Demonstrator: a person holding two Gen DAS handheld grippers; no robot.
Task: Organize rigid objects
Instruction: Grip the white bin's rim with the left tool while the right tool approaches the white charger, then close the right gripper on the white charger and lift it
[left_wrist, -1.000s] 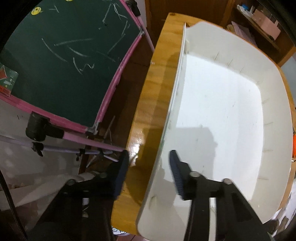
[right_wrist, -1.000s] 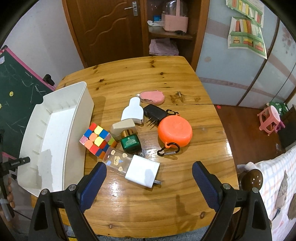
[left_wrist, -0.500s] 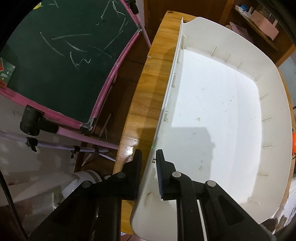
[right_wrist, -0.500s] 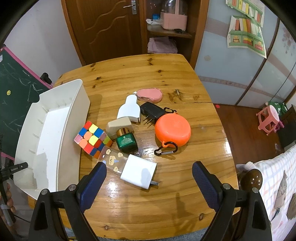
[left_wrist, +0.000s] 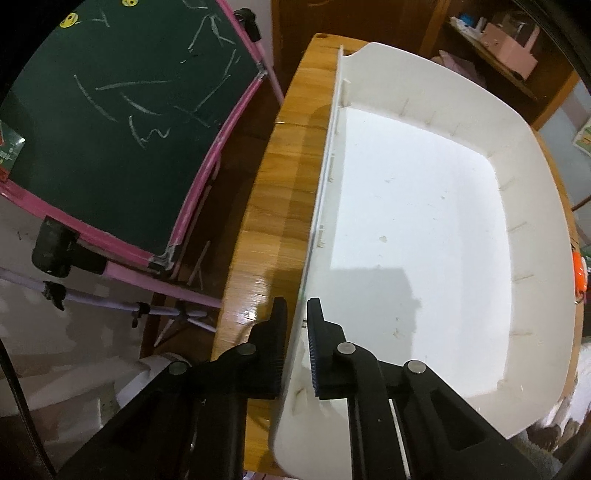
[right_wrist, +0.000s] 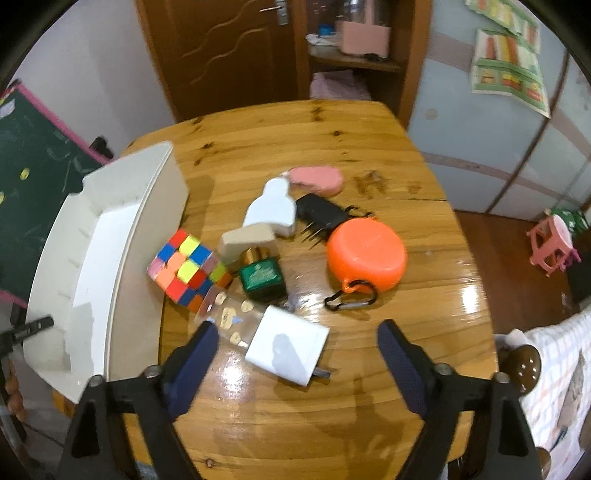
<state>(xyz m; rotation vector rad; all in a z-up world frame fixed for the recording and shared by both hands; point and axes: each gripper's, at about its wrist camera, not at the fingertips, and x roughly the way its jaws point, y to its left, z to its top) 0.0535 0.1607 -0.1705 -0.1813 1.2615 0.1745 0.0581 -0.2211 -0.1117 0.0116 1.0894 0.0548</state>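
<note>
Left wrist: bin (left_wrist: 424, 229) lengthwise away.

No legible text: green bottle (right_wrist: 261, 277) label blurred; chalkboard (left_wrist: 122, 122) shows only chalk scribbles, smiley stickers.

The tabletop (right_wrist: 295, 155) is knotty wood under a glossy varnish that throws bright glare. The bin (left_wrist: 424, 229) is smooth white plastic with a dull sheen; the round orange case (right_wrist: 365, 254) looks matt and carries a metal carabiner (right_wrist: 351, 299). Each hand-held gripper (left_wrist: 297, 332) is matt black plastic with ribbed pads.
</note>
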